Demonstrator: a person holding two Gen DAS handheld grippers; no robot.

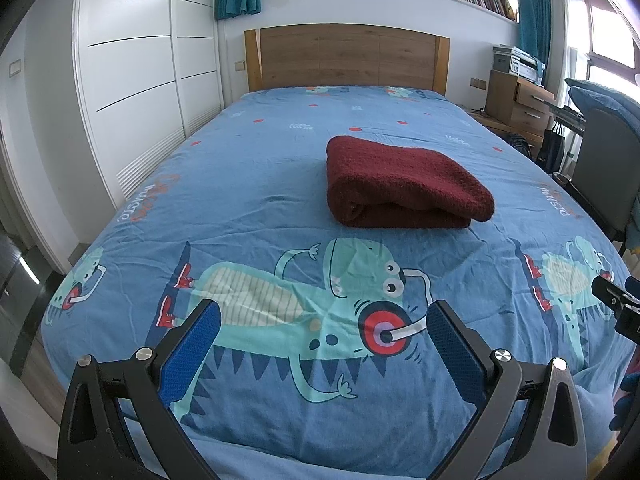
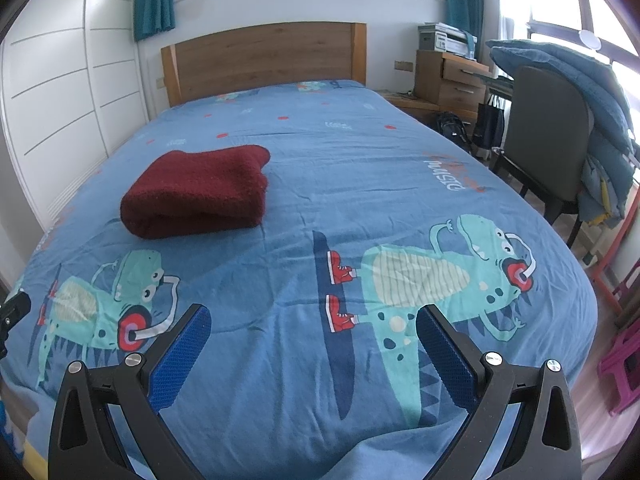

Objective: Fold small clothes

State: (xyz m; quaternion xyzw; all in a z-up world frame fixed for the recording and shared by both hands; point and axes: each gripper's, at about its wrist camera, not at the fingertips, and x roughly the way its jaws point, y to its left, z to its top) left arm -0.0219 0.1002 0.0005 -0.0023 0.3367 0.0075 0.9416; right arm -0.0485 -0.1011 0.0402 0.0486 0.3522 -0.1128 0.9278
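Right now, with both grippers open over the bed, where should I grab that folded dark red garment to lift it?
Probably grip the dark red garment at its rounded folded edge nearest the left gripper, coming in low from the foot of the bed. The layers stack there, so one pinch could hold them together.

1. My left wrist camera is sitting low over the foot of the bed (image 1: 248, 184), looking up its length toward the headboard (image 1: 346, 56), with the wardrobe (image 1: 132, 80) filling its left side.
2. My right wrist camera is looking the same way from further right, taking in the chair (image 2: 548, 132) beside the bed.
3. Both views are sharing the bed, the headboard and the folded red garment (image 1: 404, 182) (image 2: 200, 192), which is lying well ahead of each lens.
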